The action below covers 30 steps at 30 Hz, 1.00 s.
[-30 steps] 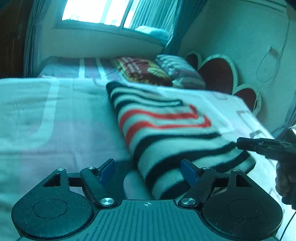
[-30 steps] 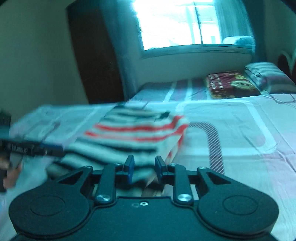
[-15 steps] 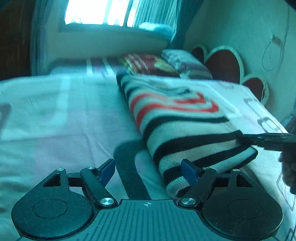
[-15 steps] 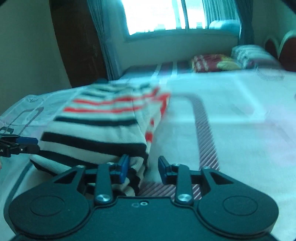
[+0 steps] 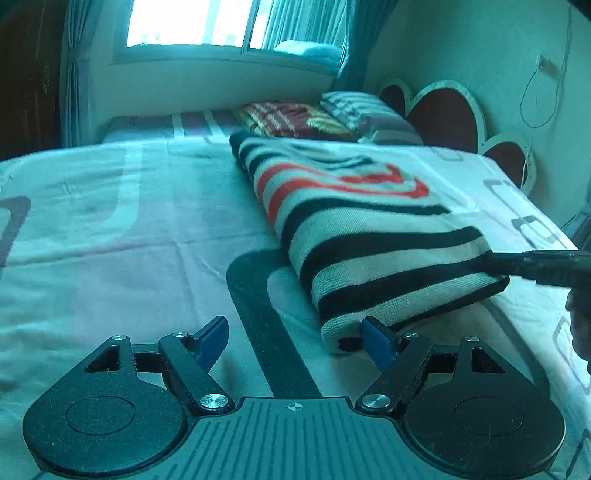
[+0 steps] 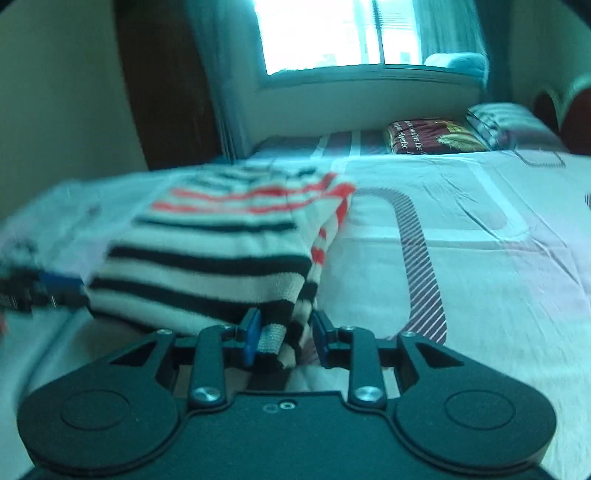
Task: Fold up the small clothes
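Note:
A folded sweater (image 5: pixel 369 229) with black, cream and red stripes lies on the bed sheet (image 5: pixel 110 229). My left gripper (image 5: pixel 295 343) is open wide just before the sweater's near left corner, its right pad (image 5: pixel 376 343) beside the hem and nothing between the jaws. My right gripper (image 6: pixel 286 338) is at the near right corner of the sweater (image 6: pixel 207 251). Its jaws are opening with the folded hem between them, the left pad (image 6: pixel 253 332) against the cloth and a gap at the other pad. Each gripper's tip shows at the other view's edge: right gripper (image 5: pixel 517 264), left gripper (image 6: pixel 55 288).
Pillows (image 5: pixel 295 122) lie at the far end of the bed under the window (image 5: pixel 192 22). A heart-shaped headboard (image 5: pixel 443 118) stands on the right. A hand (image 5: pixel 580 325) shows at the right edge. Bare sheet spreads left of the sweater and right of it (image 6: pixel 480 258).
Both grippers have come closer to the sweater's near edge. The right gripper's jaws now have the hem corner between them; half a second ago the cloth lay only by the left pad.

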{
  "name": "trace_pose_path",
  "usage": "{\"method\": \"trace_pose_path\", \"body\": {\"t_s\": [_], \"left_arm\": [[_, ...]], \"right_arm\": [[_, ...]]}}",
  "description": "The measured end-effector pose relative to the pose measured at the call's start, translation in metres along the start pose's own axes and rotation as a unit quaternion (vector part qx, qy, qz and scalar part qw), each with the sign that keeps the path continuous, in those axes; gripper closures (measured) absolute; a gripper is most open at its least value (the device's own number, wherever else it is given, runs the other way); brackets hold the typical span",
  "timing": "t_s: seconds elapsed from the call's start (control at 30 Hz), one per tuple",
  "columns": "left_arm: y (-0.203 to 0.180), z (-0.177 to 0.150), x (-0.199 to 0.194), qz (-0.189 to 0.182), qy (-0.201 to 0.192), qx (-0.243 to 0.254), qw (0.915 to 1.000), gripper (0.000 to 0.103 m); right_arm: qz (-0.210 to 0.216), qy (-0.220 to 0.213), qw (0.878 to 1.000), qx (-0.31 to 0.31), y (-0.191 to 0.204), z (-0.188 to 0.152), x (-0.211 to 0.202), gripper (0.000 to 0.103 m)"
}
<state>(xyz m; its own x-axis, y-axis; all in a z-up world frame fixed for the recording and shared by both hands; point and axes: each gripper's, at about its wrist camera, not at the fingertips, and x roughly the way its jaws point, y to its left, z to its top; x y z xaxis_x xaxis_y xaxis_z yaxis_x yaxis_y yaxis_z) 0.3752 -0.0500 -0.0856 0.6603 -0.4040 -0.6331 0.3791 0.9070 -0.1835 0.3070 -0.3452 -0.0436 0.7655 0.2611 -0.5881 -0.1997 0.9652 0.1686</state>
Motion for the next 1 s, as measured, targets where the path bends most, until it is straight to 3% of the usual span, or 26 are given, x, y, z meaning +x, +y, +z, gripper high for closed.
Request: {"method": "trace_pose_path", "body": {"t_s": [0.1,0.23,0.3,0.37,0.5,0.73,0.83,1.0], "left_arm": [[0.001,0.010,-0.004,-0.003,-0.012,-0.003,0.9999,0.025],[-0.002,0.031,0.013,0.003,-0.016,-0.010,0.9998,0.025],[-0.004,0.042,0.026,0.012,-0.009,-0.010,0.9998,0.024],[-0.004,0.050,0.038,0.019,-0.005,-0.014,0.9997,0.009],[-0.006,0.053,0.054,0.019,0.012,-0.008,0.9997,0.008],[-0.010,0.061,0.044,0.022,0.005,0.014,0.9996,0.009],[-0.005,0.068,0.046,0.021,0.014,0.011,0.9996,0.009],[0.010,0.076,0.049,-0.018,0.011,-0.029,0.9993,0.012]], "right_arm": [[0.015,-0.018,0.999,0.042,-0.009,0.012,-0.010,0.070],[0.012,-0.030,0.998,0.046,-0.008,0.030,0.004,0.069],[0.005,-0.027,0.999,0.040,-0.003,0.038,0.019,0.059],[0.001,-0.016,0.999,0.037,0.001,0.040,0.034,0.054],[-0.027,0.046,0.999,0.012,0.003,0.032,0.062,0.056],[0.030,0.025,0.996,0.086,-0.024,0.037,0.043,0.054],[0.046,0.019,0.990,0.132,-0.048,0.039,0.036,0.047],[0.089,0.037,0.977,0.192,-0.074,0.039,0.040,0.042]]}}
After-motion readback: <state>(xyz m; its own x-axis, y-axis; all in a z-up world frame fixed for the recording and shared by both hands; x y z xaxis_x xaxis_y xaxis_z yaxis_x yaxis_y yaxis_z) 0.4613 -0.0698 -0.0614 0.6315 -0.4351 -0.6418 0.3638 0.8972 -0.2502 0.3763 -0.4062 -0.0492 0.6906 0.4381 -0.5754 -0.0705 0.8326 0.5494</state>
